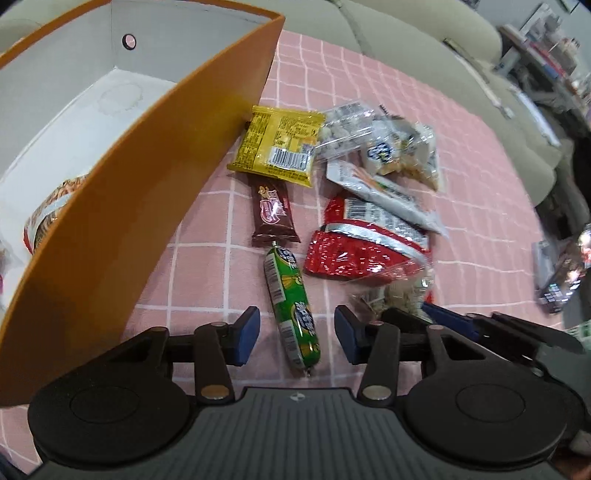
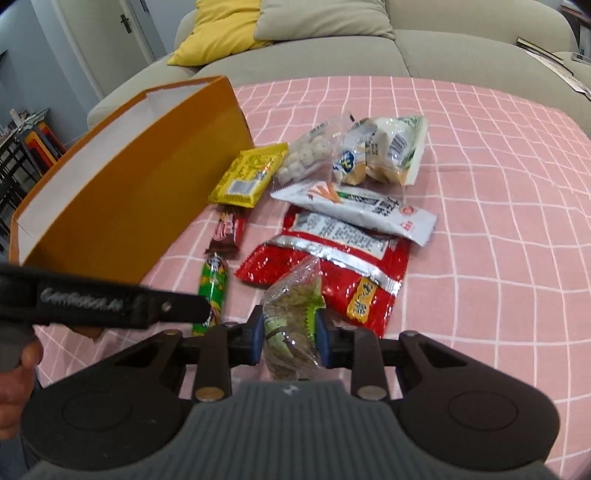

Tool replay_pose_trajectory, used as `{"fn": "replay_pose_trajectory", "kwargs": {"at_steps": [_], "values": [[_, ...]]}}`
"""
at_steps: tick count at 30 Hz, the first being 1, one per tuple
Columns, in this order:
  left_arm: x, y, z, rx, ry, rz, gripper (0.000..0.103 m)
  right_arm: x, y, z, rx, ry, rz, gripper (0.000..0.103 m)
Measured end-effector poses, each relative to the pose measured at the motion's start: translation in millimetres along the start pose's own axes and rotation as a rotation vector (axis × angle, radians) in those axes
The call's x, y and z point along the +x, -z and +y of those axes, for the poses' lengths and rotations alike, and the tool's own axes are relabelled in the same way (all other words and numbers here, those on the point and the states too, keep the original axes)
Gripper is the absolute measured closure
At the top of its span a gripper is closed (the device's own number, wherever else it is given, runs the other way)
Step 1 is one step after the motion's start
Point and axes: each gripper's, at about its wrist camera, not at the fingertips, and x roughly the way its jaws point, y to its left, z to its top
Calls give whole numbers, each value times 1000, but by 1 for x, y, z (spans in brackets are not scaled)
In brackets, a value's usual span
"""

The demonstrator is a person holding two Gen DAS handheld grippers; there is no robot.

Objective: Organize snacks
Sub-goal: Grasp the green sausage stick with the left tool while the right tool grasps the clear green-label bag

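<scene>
A green sausage stick [image 1: 291,306] lies on the pink checked cloth [image 1: 207,288], between the pads of my left gripper [image 1: 296,334], which is open and does not touch it. My right gripper [image 2: 290,332] is shut on a clear bag of brownish snack [image 2: 291,310], low over the cloth. That bag [image 1: 399,295] and a blue right finger [image 1: 443,317] show beside the left gripper. The tall orange box [image 1: 129,206] [image 2: 122,192] stands at the left with a snack packet [image 1: 48,206] inside. In the right wrist view the sausage [image 2: 214,284] is partly hidden by the left gripper's body [image 2: 110,302].
Loose on the cloth: a yellow packet [image 2: 247,175], brown chocolate bar [image 2: 227,232], red bag [image 2: 332,266], white packet [image 2: 358,208] and clear bags [image 2: 310,151] [image 2: 384,151]. A beige sofa [image 2: 406,55] with a yellow cushion [image 2: 221,29] stands behind.
</scene>
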Motion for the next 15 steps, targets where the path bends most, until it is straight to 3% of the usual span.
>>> {"fn": "replay_pose_trajectory", "kwargs": {"at_steps": [8,15], "values": [[20,1,-7,-3,-63,38,63,-1,0,7,-80,9,-18,78],[20,1,-9,38,-64,24,75,-3,1,7,-79,9,-20,78]]}}
